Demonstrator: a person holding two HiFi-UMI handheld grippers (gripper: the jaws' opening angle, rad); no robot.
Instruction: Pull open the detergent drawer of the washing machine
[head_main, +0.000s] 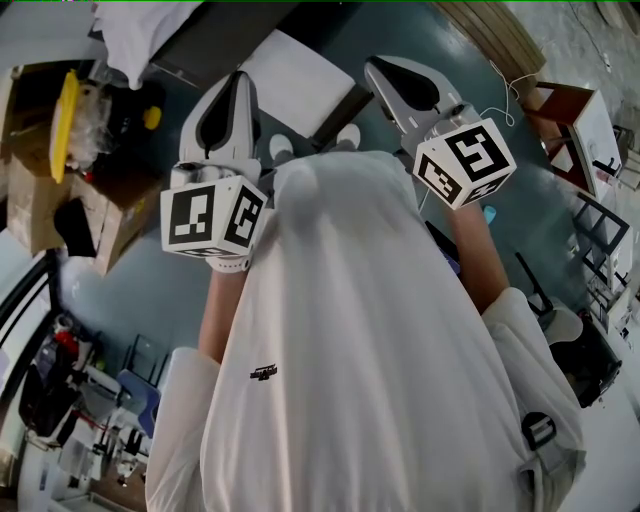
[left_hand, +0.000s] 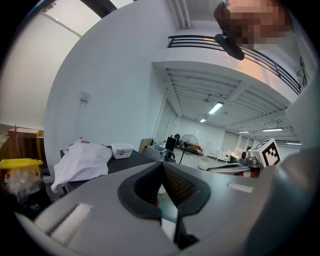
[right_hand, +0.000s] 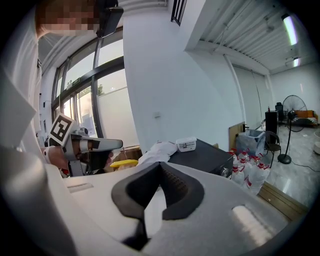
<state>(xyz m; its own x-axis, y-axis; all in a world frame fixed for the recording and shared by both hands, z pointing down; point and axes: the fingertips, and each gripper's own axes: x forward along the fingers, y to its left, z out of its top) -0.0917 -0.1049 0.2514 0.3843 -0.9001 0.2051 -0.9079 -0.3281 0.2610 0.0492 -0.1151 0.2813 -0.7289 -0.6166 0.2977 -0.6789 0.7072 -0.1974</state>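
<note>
Left gripper (left_hand: 162, 169): jaws together, nothing between them. Right gripper (right_hand: 160, 167): jaws together, nothing between them. Both are well apart from the dark washer (right_hand: 212, 159), centre right of the right gripper view. A cloth (right_hand: 156, 149) and a box (right_hand: 186, 144) lie on top of it. Its drawer cannot be made out.

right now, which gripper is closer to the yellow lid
The left gripper: the yellow lid sits off its outer side; the right gripper is farther across.
</note>
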